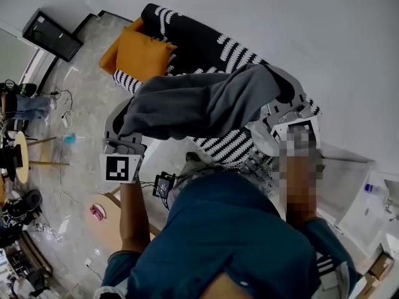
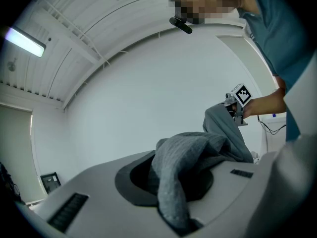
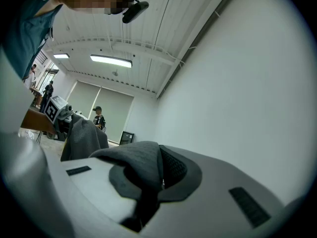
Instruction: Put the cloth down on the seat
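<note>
A grey cloth [image 1: 199, 104] hangs stretched between my two grippers above a black sofa with white stripes [image 1: 206, 42]. My left gripper [image 1: 128, 129] is shut on the cloth's left end, its marker cube below it. My right gripper [image 1: 282, 99] is shut on the right end. In the left gripper view the cloth [image 2: 183, 167] bunches out of the jaws and runs across to the right gripper [image 2: 237, 105]. In the right gripper view a fold of the cloth [image 3: 141, 165] is pinched in the jaws, and the left gripper [image 3: 58, 112] shows at the far end.
An orange cushion [image 1: 140, 52] lies on the sofa's left end. A dark screen [image 1: 53, 35] leans by the wall at the left. A small round wooden table [image 1: 106, 213] stands near my left arm, a white unit [image 1: 368, 204] at the right. A person [image 3: 99, 117] stands far off.
</note>
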Available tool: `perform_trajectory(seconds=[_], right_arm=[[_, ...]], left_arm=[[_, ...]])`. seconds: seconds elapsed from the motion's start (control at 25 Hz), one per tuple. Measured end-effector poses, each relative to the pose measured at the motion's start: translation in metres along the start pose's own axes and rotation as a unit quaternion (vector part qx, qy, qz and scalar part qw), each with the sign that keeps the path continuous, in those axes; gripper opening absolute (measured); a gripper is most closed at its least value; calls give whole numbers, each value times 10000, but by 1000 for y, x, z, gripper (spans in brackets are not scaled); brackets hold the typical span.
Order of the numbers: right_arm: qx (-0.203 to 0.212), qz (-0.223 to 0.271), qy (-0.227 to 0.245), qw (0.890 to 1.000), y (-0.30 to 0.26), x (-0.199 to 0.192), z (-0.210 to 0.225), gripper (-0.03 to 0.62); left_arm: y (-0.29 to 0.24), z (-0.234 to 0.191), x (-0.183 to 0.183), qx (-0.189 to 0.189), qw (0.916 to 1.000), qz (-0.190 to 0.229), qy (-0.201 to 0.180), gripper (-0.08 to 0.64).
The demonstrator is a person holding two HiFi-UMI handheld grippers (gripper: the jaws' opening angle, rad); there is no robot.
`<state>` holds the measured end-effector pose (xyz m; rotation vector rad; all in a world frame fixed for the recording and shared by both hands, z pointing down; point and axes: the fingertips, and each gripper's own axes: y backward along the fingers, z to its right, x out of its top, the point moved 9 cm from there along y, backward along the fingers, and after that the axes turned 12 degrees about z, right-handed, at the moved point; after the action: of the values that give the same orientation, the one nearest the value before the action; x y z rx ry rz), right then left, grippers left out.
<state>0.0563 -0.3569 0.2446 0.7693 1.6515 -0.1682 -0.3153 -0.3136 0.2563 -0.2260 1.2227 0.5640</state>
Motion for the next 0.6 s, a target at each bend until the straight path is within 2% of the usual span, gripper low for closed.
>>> perform_trajectory(seconds=[0.16,0.6], right_arm=[[-23,-61,74,10000,-16,-5,-2,23],[-431,-282,204,9985,-78,-36,6,23]], left_arm=[[-12,-17,-14,-62,10000,46,36,51],[-73,-82,-58,-422,9989,183,112,51]])
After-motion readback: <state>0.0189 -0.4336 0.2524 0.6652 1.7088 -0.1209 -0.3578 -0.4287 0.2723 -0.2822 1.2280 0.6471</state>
